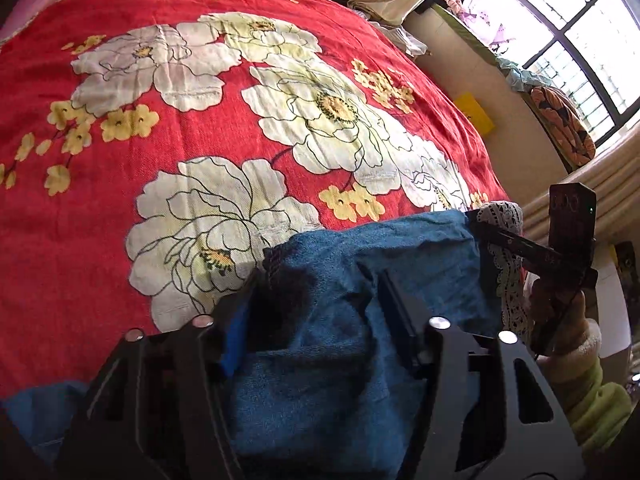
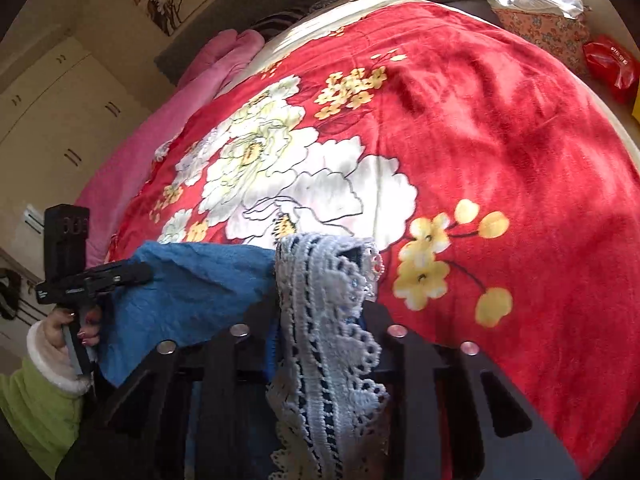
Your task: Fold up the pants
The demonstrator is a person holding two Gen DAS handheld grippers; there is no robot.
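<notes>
Both grippers up over the red floral blanket (image 1: 168, 208): left gripper (image 1: 320, 292) clamped on blue pants (image 1: 340, 360), right gripper (image 2: 320, 308) clamped on their white lace hem (image 2: 328, 320), cloth stretched btwn the 2.

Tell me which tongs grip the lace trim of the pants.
The right tongs: white lace trim bunches between their fingers. The left tongs hold only plain blue denim pants.

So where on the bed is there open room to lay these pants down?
The red blanket is bare ahead of both grippers, out past the big white flowers. It is crowded only near the edge, where the pants and their lace trim hang.
</notes>
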